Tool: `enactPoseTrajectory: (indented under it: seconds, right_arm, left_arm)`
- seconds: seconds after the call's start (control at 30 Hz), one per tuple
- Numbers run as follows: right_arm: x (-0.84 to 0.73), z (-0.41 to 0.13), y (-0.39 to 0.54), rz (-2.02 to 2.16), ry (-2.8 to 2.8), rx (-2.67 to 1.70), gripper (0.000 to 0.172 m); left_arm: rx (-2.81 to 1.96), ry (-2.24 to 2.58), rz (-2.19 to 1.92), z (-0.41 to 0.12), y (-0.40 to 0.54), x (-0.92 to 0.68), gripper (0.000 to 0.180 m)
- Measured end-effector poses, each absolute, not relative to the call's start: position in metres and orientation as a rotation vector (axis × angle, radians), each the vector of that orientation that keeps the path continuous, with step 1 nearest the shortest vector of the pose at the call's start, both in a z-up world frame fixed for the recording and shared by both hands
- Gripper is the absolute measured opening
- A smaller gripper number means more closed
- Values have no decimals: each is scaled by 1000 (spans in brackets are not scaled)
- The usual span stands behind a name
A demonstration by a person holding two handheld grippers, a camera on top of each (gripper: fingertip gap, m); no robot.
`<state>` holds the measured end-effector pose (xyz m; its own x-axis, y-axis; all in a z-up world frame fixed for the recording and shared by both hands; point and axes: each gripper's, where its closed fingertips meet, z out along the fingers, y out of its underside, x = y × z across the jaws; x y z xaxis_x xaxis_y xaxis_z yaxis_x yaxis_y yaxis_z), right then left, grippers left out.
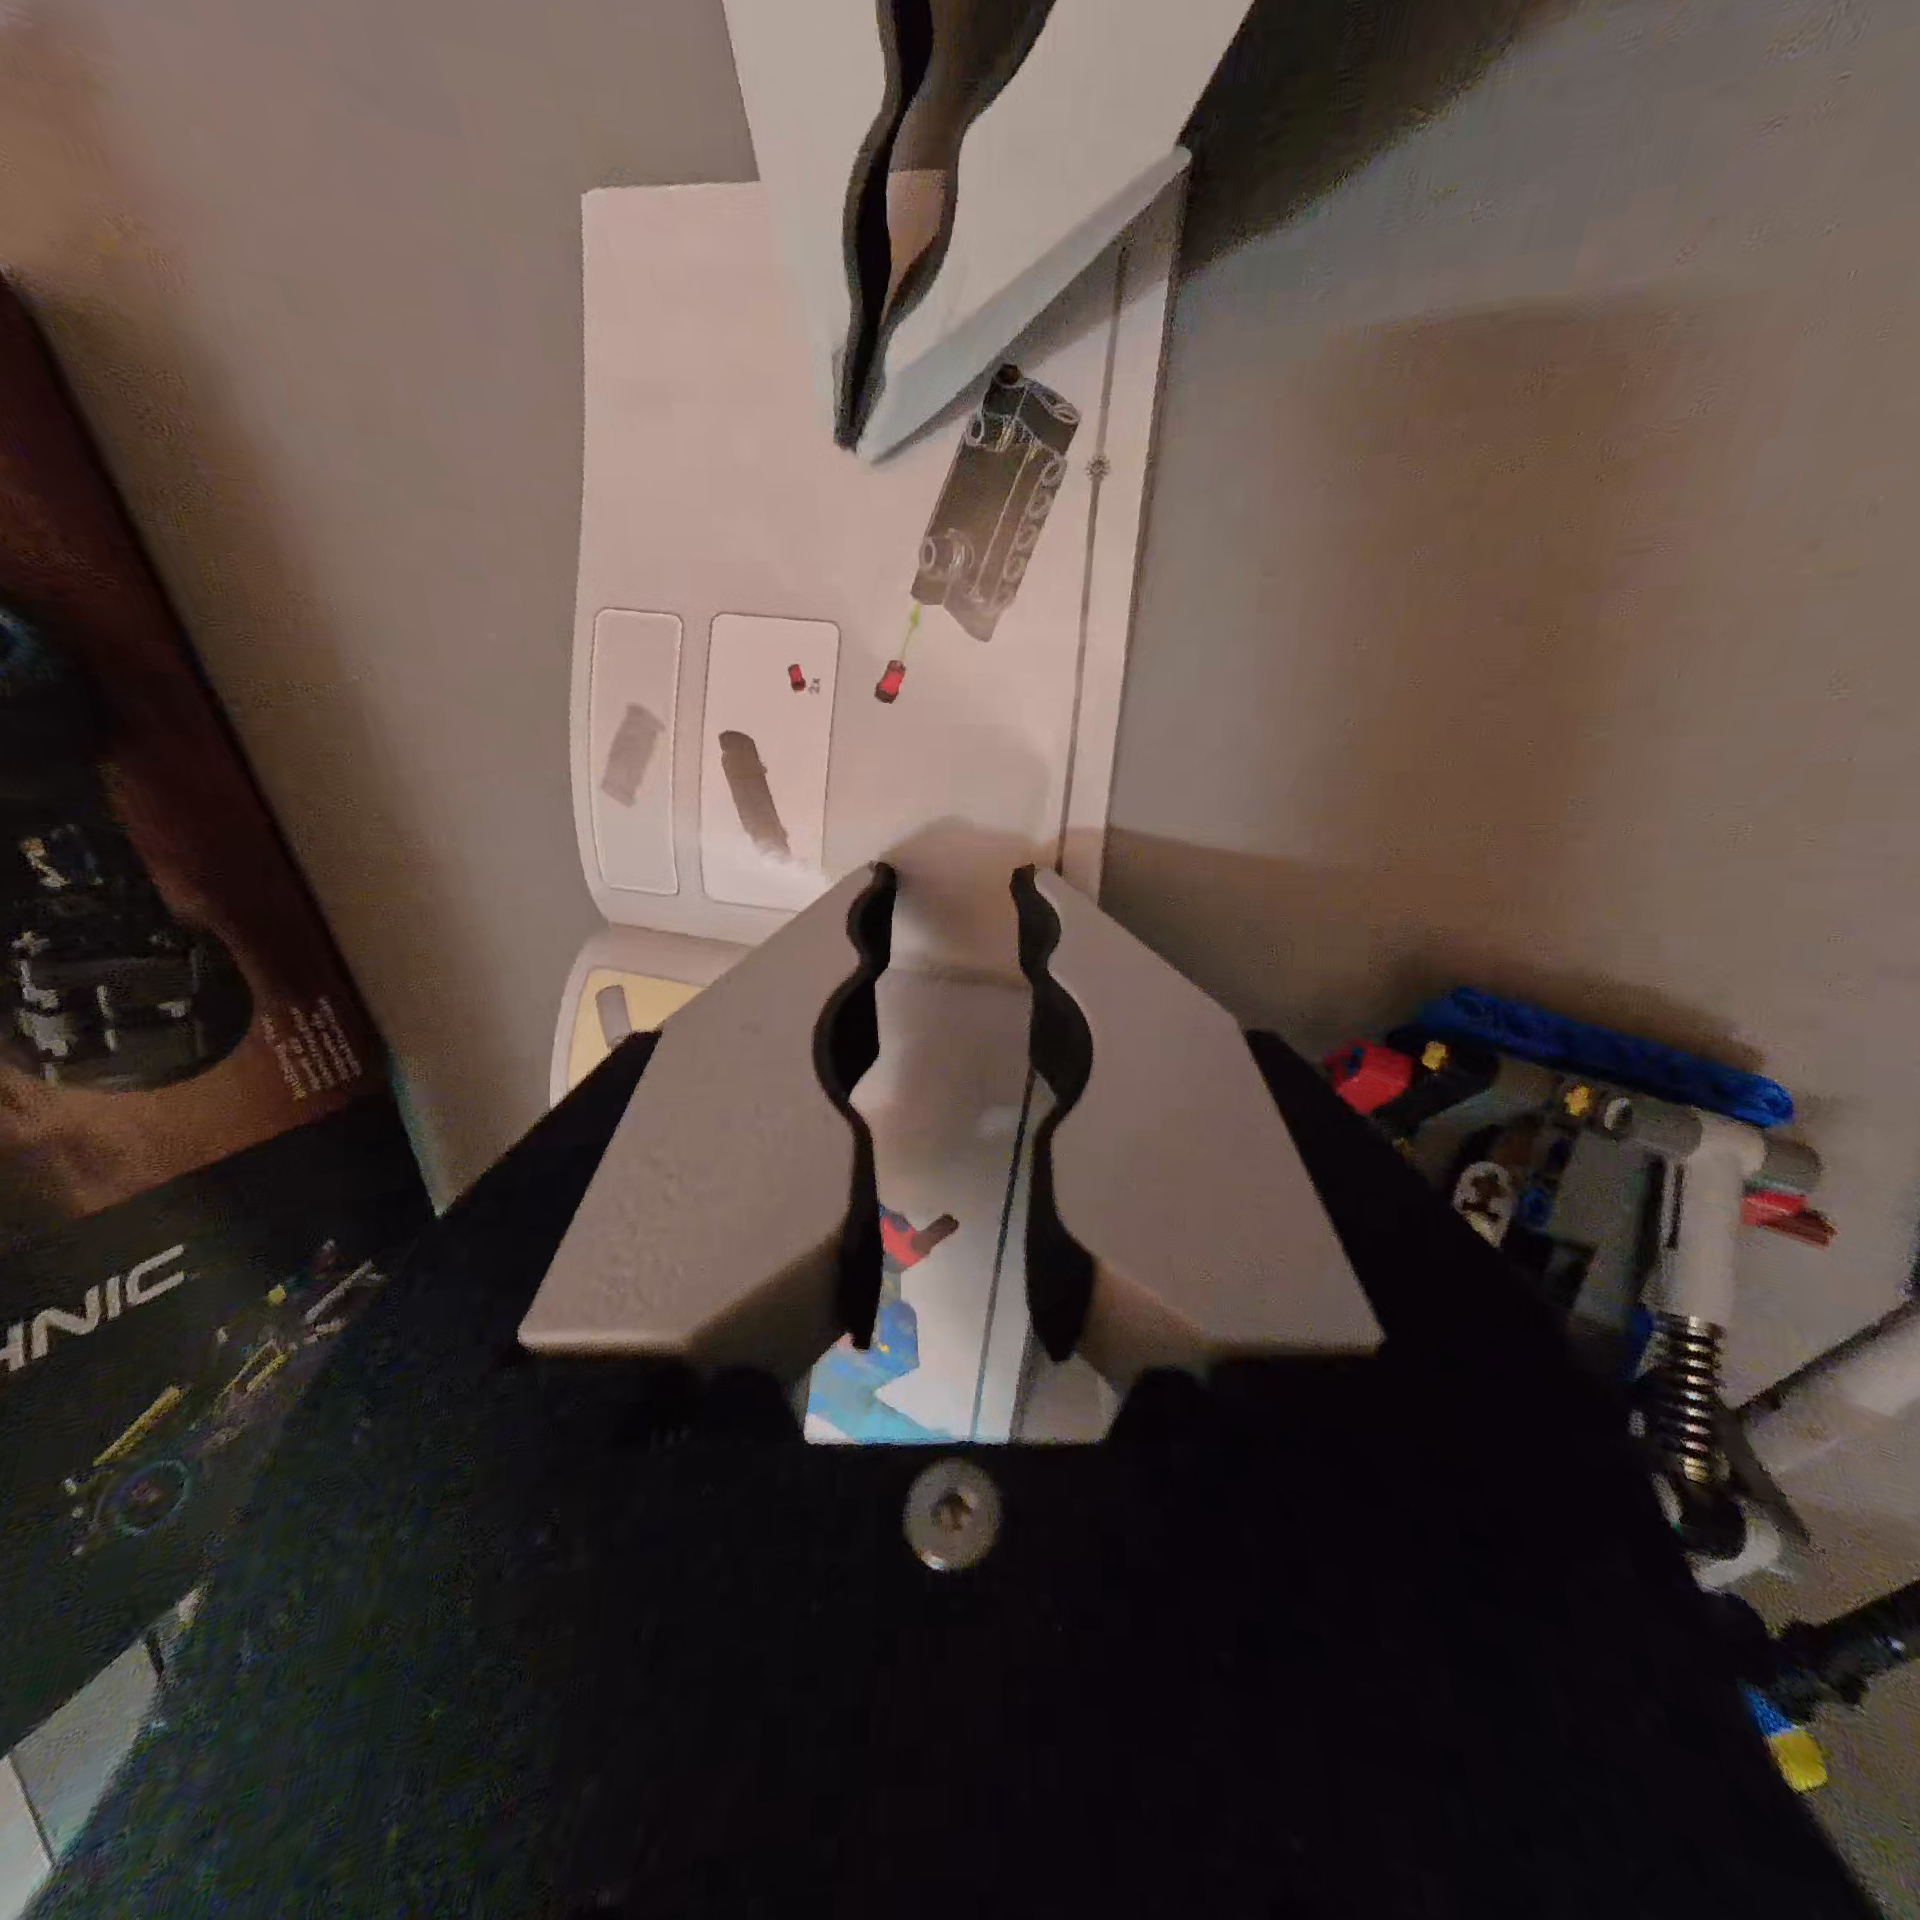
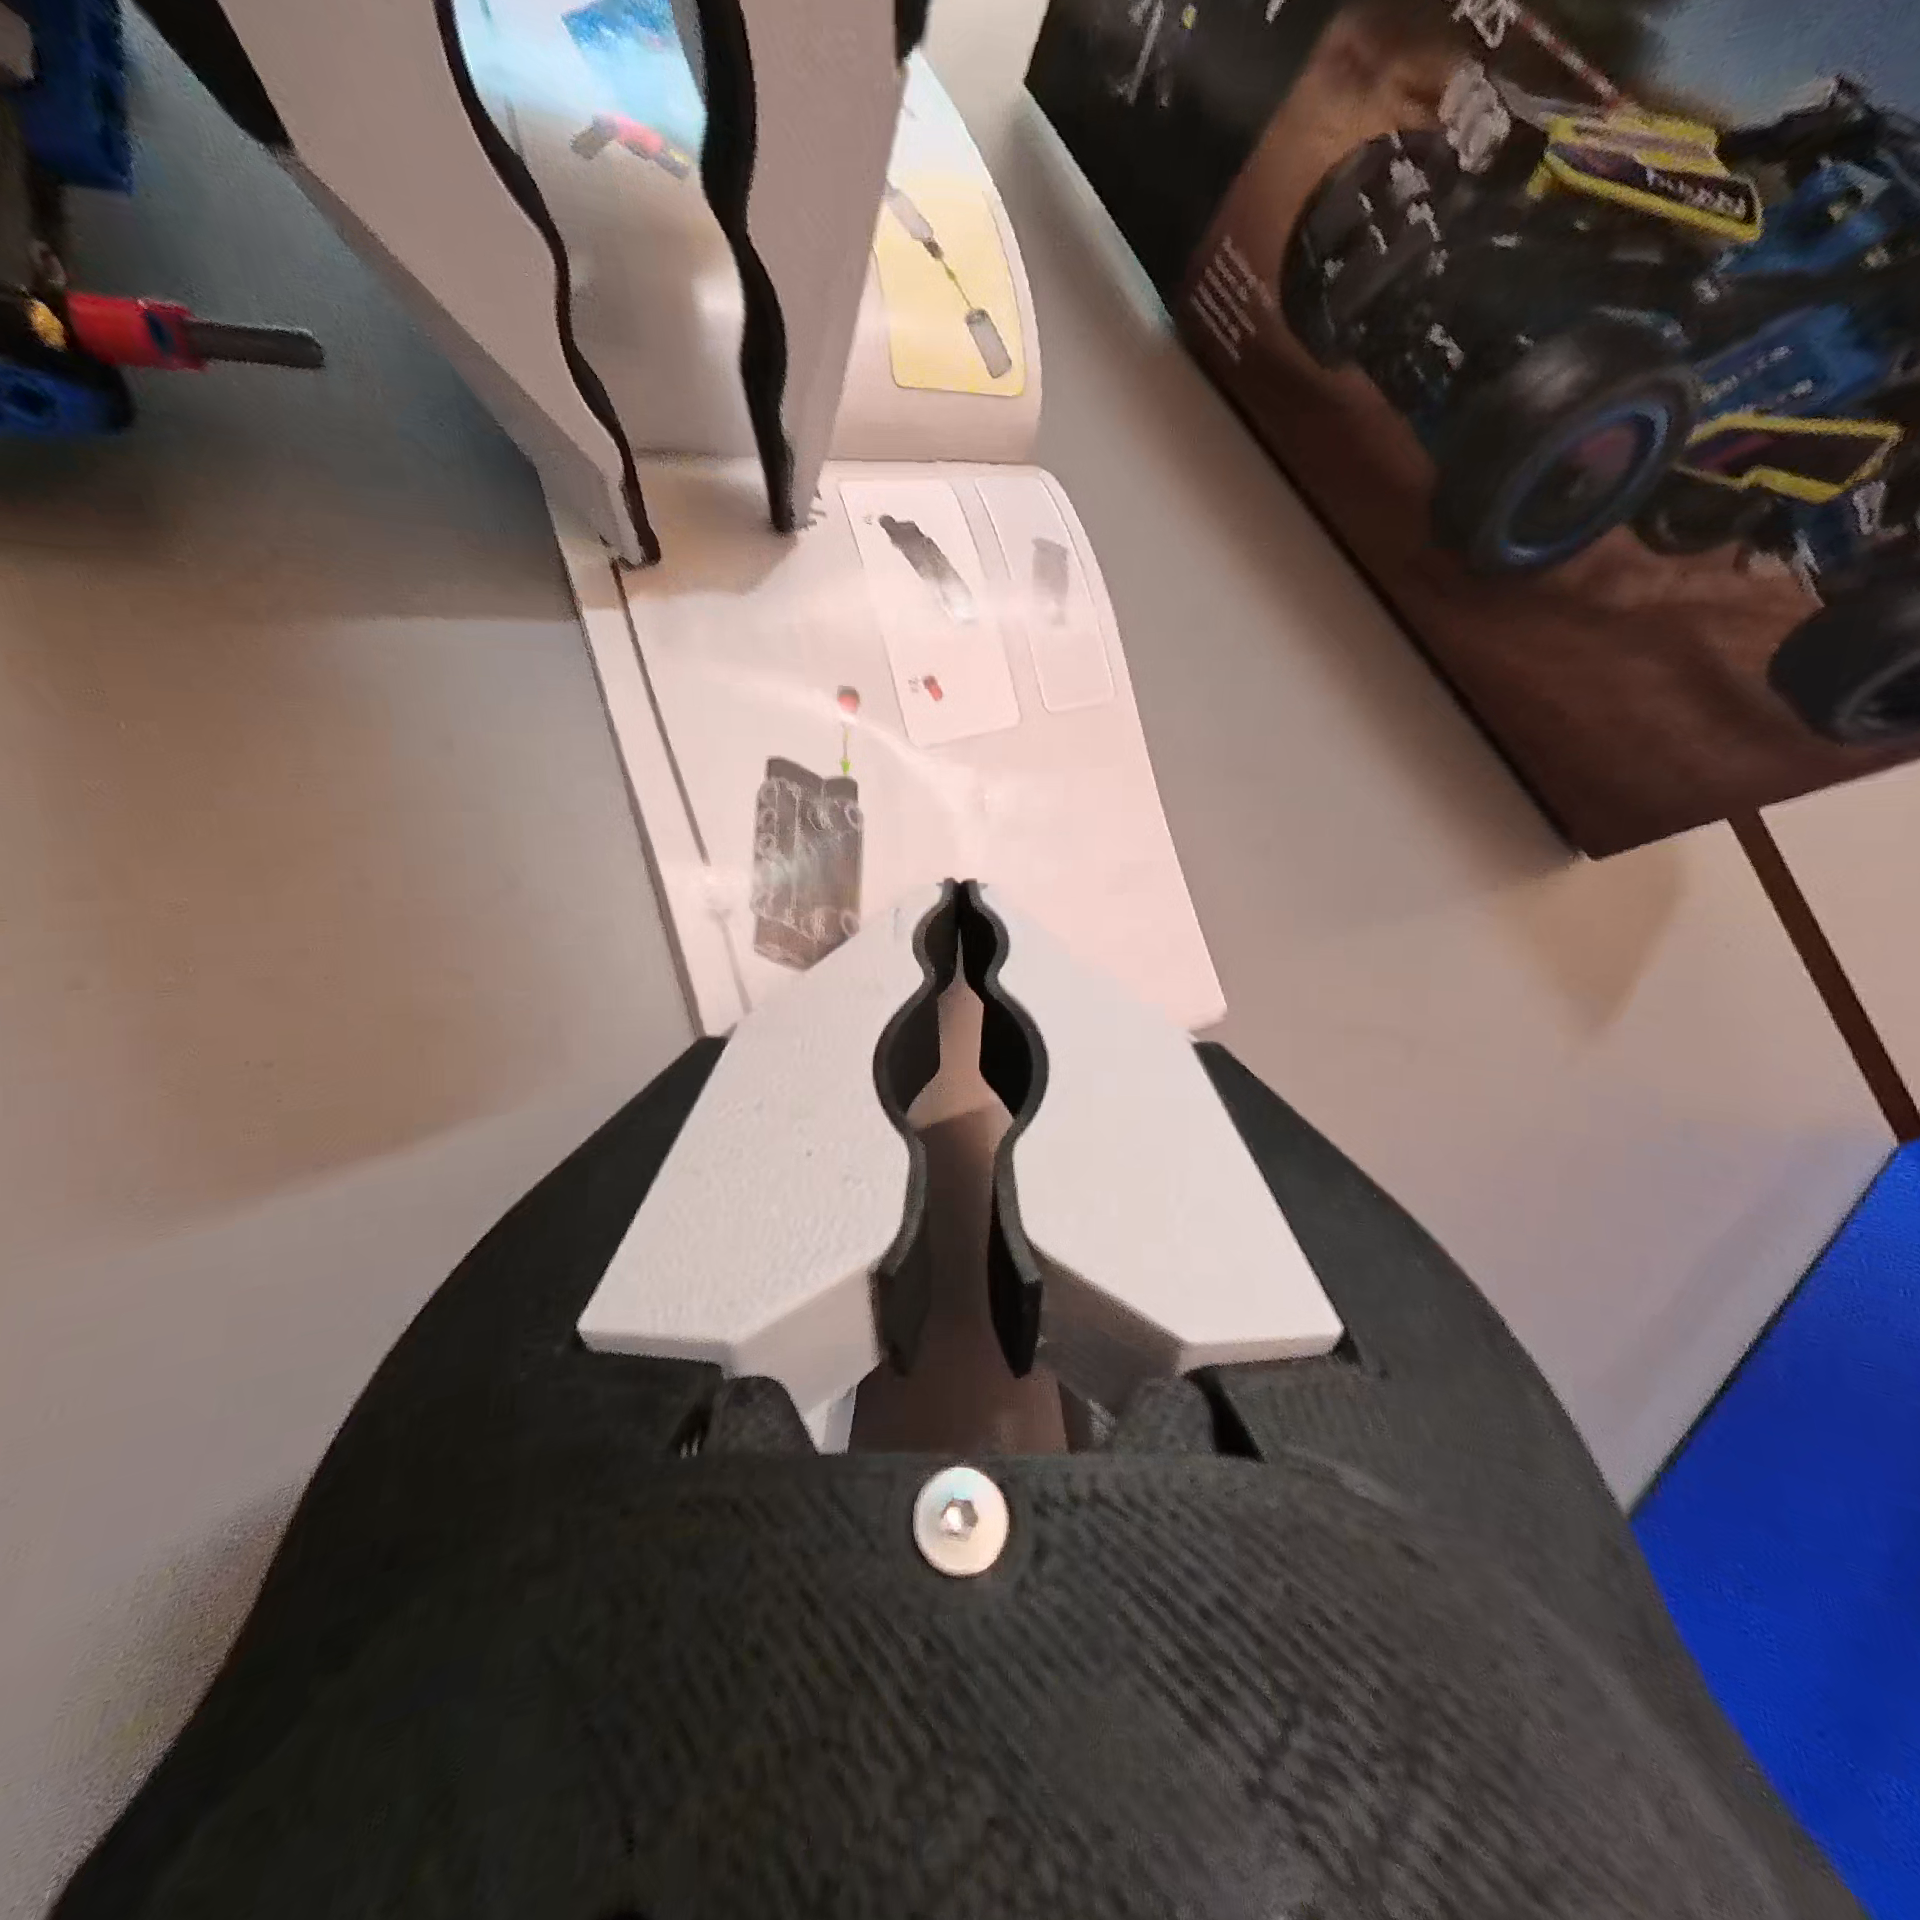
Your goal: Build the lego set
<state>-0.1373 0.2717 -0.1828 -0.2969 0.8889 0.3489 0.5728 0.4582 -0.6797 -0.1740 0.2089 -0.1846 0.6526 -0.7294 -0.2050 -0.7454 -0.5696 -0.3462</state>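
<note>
Mostly greys and off-whites here, with a few loud toy colours

Pale grey tabletop [image 1: 1507, 623], white glossy paper instruction booklet [image 1: 935, 748] printed with dark grey brick drawings, tiny red pins, a green arrow and a yellow panel [image 2: 951, 301]. Both grippers, left [image 1: 954, 883] and right [image 2: 960, 888], have light grey fingers with black wavy pads on textured black bodies. The cardboard toy box [image 2: 1558, 364] is brown and black, showing a blue, yellow and black buggy. The half-built plastic brick model [image 1: 1590, 1122] mixes blue, red, grey, black and yellow bits. Bright blue sheet [image 2: 1818, 1455] at the table's corner.
</note>
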Motion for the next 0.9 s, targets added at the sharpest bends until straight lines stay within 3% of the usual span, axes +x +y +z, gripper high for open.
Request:
enactPoseTrajectory:
  seconds: [0.17, 0.4, 0.6, 0.67, 0.9]
  right_arm:
    - [-151, -183, 248, 642, -2052, -1183, 0]
    - [-151, -183, 248, 661, -2038, -1196, 0]
    - [-124, -183, 292, 472, -1962, -1335, 0]
    - [-126, -183, 290, 472, -1974, -1318, 0]
    - [-147, -183, 265, 594, -2006, -1270, 0]
  left_arm:
    - [-2427, 1111, -18, -185, 208, -174, 21]
    - [-2451, 1080, 9, -178, 208, -181, 35]
    - [-2544, 1011, -98, -187, 200, -178, 17]
    - [-2553, 1010, -166, -188, 197, -173, 0]
    - [-2501, 1013, -235, -188, 203, -170, 0]
